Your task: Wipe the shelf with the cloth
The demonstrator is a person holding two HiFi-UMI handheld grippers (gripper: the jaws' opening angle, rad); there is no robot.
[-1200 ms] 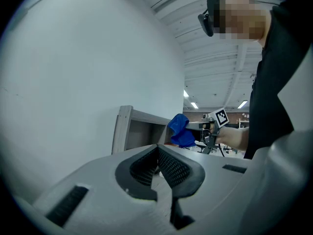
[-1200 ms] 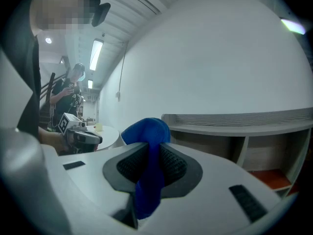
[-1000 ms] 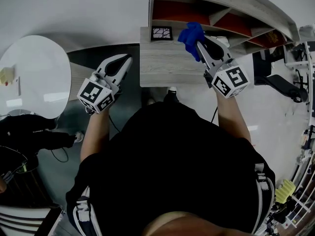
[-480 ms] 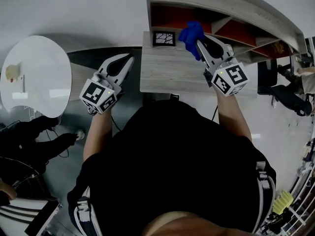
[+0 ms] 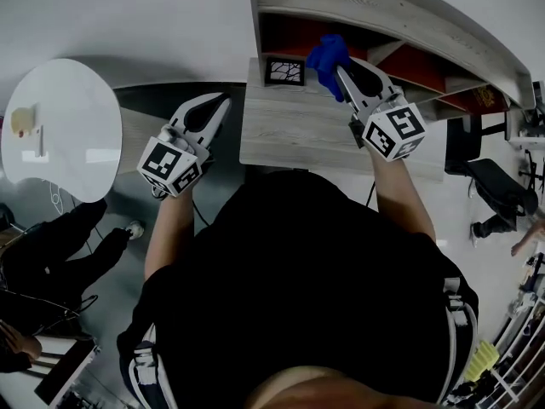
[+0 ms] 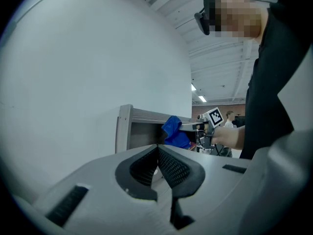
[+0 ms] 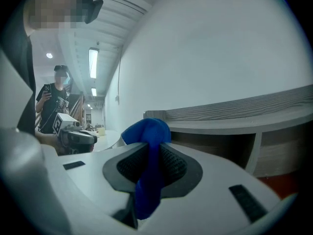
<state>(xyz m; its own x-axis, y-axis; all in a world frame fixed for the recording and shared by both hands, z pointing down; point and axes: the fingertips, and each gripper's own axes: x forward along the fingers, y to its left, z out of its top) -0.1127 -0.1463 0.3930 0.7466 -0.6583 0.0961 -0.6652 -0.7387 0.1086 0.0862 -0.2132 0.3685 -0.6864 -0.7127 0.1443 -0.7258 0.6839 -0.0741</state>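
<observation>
its own view alone shows the right gripper clamping the cloth.

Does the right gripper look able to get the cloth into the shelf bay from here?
Probably yes. The right gripper, shut on the blue cloth, is at the mouth of the shelf with nothing between them; the small black tile sits off to the cloth's left.
</observation>
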